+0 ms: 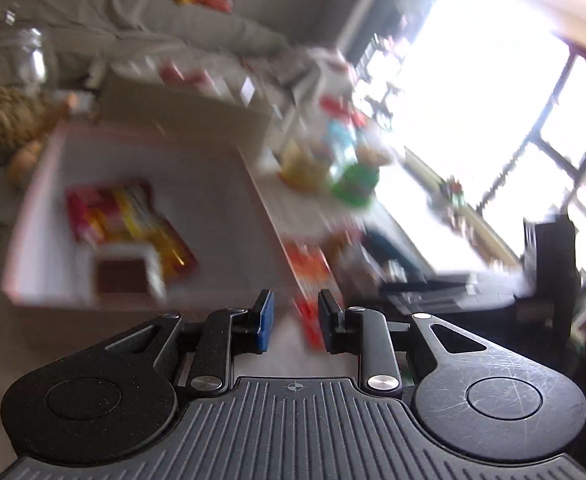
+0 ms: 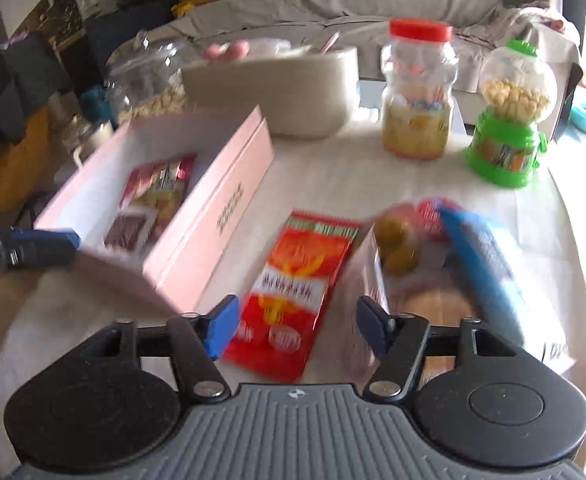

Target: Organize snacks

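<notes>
A pink box stands open on the table with a red-yellow snack packet and a small brown-fronted packet inside; the box also shows in the left wrist view. A red-orange snack packet lies flat beside the box, in front of my right gripper, which is open and empty just above it. A clear packet with a blue strip lies to its right. My left gripper is open and empty, near the box's corner; it also shows at the left edge of the right wrist view.
A beige tub, a red-lidded jar and a green candy dispenser stand at the table's far side. A glass jar of nuts is at the far left. A grey sofa lies behind.
</notes>
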{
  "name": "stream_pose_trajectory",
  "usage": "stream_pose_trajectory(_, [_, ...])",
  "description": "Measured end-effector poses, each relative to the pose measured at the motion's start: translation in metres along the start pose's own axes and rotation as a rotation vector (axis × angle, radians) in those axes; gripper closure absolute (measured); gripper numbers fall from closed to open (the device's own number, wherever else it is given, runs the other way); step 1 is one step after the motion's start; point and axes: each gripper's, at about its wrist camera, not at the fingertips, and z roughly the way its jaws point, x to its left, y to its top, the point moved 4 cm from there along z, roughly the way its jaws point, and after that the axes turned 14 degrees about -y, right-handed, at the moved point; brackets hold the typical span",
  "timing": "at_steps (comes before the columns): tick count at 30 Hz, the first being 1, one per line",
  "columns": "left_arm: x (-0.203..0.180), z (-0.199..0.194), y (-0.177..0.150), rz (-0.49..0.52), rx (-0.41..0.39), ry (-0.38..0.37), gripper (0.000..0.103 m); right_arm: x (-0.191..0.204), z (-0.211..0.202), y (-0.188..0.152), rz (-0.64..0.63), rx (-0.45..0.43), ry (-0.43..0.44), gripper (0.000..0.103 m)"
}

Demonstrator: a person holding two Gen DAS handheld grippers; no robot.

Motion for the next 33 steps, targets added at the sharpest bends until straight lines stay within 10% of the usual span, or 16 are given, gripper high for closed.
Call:
stream_pose_trajectory(6, [-0.008,0.036,-0.034,-0.021,0.089,0.032,0.075,-0.014,-0.027,-0.020,-0.047,-0.100,-0.119,0.044])
stream_pose_trajectory(15, [-0.047,0.059,-0.068,-0.061,0.162,-0.141,0.075,-0.051,-0.043,-0.078,0.068,0.015,-0.015,0.056])
stream_pose_trajectory(27, [-0.079,0.106,-0.014,0.031,0.118,-0.094,0.075,-0.039,-0.095,-0.109,0.042,-0.068,0.044,0.062])
stream_pose_trajectory(33, [-0.090,0.163,0.037,0.145,0.120,0.059,0.075,-0.096,-0.087,-0.060,0.142,-0.200,-0.129,0.019])
